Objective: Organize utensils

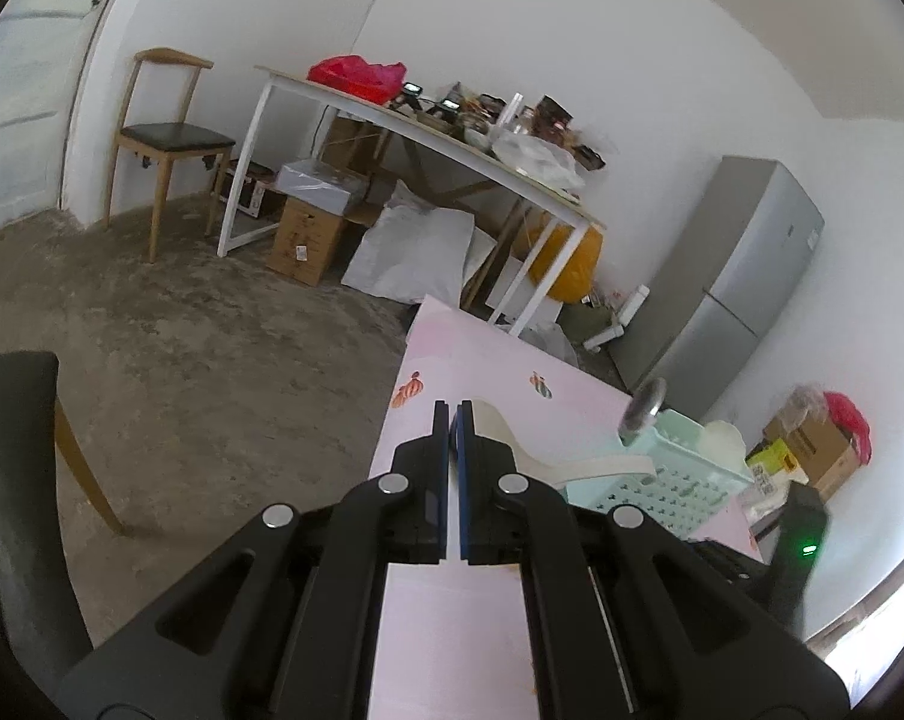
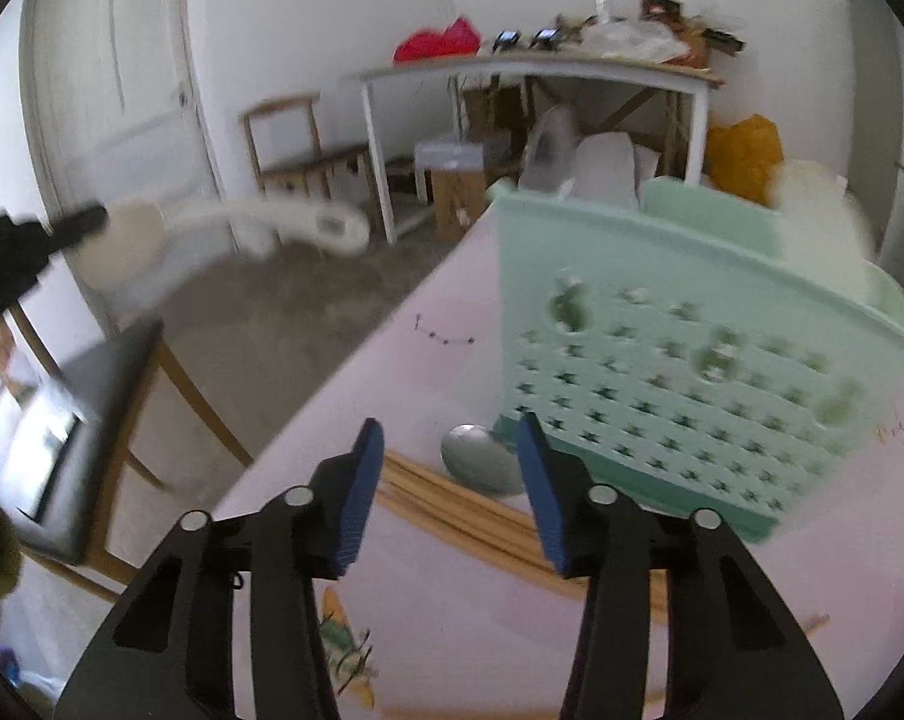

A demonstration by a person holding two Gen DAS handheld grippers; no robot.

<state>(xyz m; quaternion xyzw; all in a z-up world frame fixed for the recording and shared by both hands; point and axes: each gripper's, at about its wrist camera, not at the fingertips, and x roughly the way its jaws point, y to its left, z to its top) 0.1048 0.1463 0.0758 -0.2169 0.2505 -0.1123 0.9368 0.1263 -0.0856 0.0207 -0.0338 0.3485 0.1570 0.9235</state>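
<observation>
Cream rice paddle (image 2: pixel 308 222) up in the air, out past the left edge of the pink-clothed table (image 2: pixel 392 360), pinched at its scoop end by the left gripper (image 1: pixel 450 414), pads nearly together on it. Handle pointing toward the mint-green perforated basket (image 2: pixel 691 312), which sits on the table toward its right side. Already standing in the basket: a metal utensil (image 1: pixel 645 411) and something pale, too blurred to name. Still lying on the cloth just beside the basket's near corner: a metal spoon (image 2: pixel 481 468) and a bundle of wooden chopsticks (image 2: pixel 452 516), spoon bowl resting over the sticks. Right gripper (image 2: pixel 452 423) spread wide, hovering just above that pair, gripping nothing.

Likely step: carrying the paddle to the basket. Next, probably: swing left across, tilt handle-down over the rim, release; then lower right onto spoon or chopsticks and close.
</observation>
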